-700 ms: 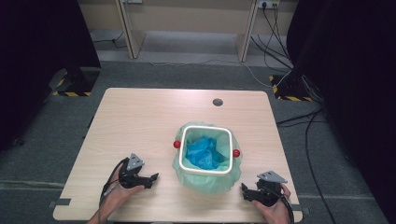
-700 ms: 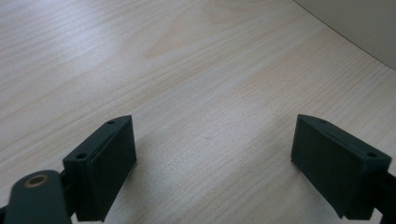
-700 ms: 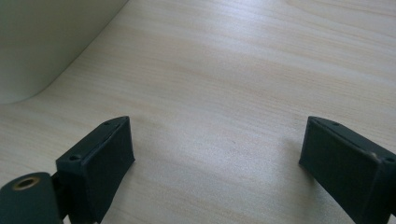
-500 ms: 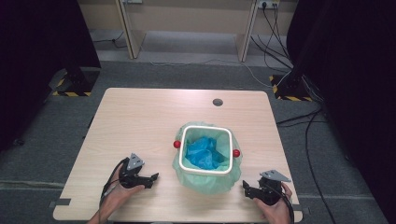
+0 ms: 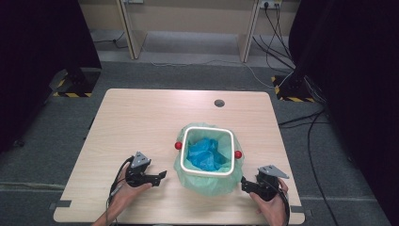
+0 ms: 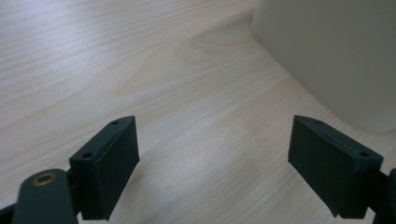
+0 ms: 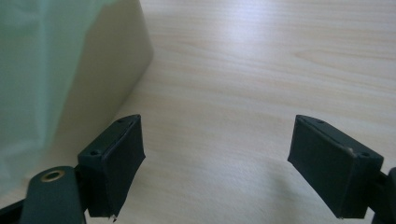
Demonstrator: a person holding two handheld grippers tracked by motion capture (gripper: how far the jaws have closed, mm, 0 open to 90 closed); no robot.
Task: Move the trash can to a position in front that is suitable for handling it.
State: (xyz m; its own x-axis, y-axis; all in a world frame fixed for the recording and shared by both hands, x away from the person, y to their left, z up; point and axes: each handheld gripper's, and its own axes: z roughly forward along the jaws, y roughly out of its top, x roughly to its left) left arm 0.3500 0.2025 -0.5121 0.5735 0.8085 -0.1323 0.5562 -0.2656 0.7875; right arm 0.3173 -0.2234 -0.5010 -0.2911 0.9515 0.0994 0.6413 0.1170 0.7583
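Left gripper [image 5: 162, 175]: jaws wide apart, nothing between them, low over the wooden table [image 5: 141, 117]. Right gripper [image 5: 243, 182]: same, jaws wide, empty. Between them stands the white bin [image 5: 208, 174] lined with a green bag [image 5: 209, 183], near both; blue bag [image 5: 205, 155] inside.

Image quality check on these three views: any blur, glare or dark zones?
High view: sharp at the light wooden table, while both sides of the room fall into near-black. Left gripper view: wood grain is in focus, the pale bin wall close by is soft and featureless. Right gripper view: the green plastic bin liner is blurred, and a mild bright patch washes the tabletop at top.
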